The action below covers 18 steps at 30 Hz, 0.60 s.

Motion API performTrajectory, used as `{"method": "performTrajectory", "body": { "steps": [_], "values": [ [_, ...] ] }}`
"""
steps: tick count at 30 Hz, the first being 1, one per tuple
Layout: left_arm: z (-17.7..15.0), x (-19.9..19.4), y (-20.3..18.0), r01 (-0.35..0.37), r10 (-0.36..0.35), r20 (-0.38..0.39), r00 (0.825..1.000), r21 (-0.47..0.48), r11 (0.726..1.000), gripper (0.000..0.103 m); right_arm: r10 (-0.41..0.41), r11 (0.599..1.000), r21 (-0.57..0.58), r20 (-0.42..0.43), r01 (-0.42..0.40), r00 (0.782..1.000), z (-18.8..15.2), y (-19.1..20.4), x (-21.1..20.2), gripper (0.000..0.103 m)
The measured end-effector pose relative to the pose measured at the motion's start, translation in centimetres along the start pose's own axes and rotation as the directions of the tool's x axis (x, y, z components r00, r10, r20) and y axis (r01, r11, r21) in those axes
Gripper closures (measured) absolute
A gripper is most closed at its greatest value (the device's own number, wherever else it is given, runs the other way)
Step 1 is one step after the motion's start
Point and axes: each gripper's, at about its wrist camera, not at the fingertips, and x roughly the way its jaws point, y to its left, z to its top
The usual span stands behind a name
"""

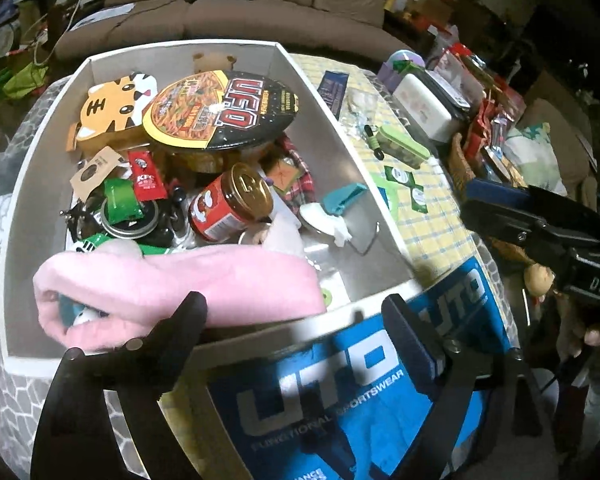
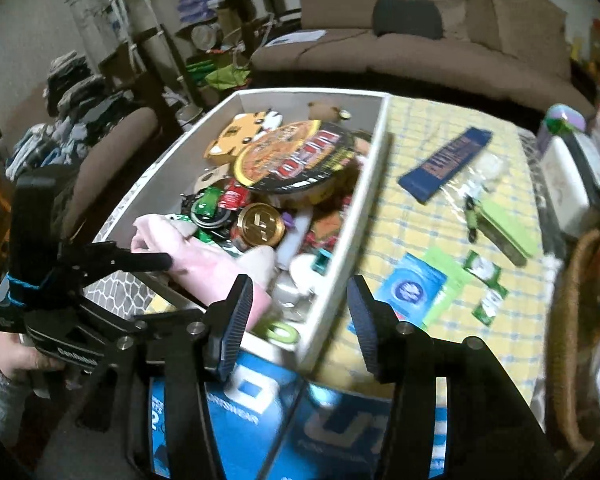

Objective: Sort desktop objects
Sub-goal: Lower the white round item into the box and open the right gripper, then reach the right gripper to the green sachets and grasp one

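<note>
Hovering open over the box [image 1: 44, 184]: both claws.

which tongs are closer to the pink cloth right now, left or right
Left. The left tongs hang at the box's near edge, one finger right over the pink cloth. The right tongs hover over the box's near right corner, beside the cloth's end.

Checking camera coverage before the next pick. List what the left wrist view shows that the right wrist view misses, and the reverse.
Left wrist only: the red KFC sachet label and the red Pringles can side.
Right wrist only: the blue round-logo packet on the yellow checked cloth.
Both: the white box, pink cloth, UFO noodle bowl, tiger-face box.
</note>
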Motion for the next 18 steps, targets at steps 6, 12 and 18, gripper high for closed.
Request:
{"method": "performTrajectory", "body": {
  "steps": [6,12,18],
  "values": [
    [-0.2,-0.5,-2.0,-0.006,0.006,0.005,1.0,0.032,0.999,0.007,0.001,0.998,0.066,0.032,-0.004,0.999,-1.7,-3.2,-2.8,0.056],
    [0.5,0.0,-5.2,0.011,-0.011,0.012,1.0,0.074,0.997,0.002,-0.018,0.989,0.146,0.052,0.01,0.998,-3.1,-7.6,-5.0,0.045],
    [2.1,1.6,-9.7,0.014,-0.016,0.013,1.0,0.124,0.992,0.0,-0.022,0.972,0.234,0.058,0.008,0.998,-4.6,-12.5,-5.9,0.025]
  ]
}}
